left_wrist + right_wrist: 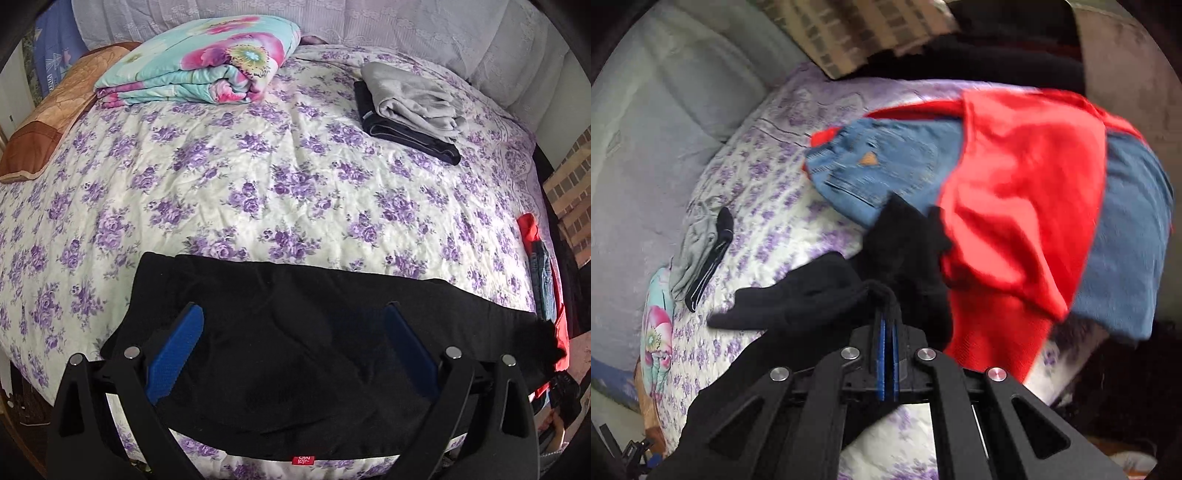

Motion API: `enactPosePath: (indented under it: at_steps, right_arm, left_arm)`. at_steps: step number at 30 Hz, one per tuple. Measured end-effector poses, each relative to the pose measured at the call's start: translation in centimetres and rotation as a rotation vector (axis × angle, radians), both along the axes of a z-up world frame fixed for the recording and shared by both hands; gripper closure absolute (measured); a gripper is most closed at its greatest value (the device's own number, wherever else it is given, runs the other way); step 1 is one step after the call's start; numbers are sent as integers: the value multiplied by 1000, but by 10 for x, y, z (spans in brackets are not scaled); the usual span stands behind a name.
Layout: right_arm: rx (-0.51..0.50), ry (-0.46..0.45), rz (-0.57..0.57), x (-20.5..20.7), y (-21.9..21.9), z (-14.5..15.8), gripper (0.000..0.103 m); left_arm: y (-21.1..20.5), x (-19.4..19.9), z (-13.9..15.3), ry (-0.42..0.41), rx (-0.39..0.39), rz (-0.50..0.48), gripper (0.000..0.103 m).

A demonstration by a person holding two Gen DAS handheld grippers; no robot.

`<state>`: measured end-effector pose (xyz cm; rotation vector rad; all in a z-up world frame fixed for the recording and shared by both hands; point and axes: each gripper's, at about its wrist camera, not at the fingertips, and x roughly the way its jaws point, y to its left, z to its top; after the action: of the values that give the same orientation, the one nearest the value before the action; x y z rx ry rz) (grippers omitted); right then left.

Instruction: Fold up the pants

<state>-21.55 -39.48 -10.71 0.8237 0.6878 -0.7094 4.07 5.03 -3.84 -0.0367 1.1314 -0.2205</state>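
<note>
Floral bedspread (258,184) covers the bed, carrying a folded flowered quilt (207,62) and a finished stack of folded clothes (406,110) at the far side — likely set clear of the work area. Black pants (295,350) lie across the near edge. Red garment (1015,206) and jeans (882,162) wait alongside. Left gripper (293,354) hovers, fingers wide apart, gripping nothing. Right gripper (888,328) — fingers pinched on a bunched pants end, probably to draw it over.

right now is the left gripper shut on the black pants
No, the left gripper stands wide open, its blue pads apart above the black pants spread on the bed.
</note>
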Motion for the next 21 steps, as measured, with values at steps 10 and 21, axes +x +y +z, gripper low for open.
enactPosePath:
  at_steps: [10,21]
  right_arm:
    - [-721,429,426,26,97,24,57]
    - [-961,494,744,53,166,-2,55]
  left_arm:
    - [16,-1,-1,-5,19,30,7]
    - [47,-14,-11,26,33,129,7]
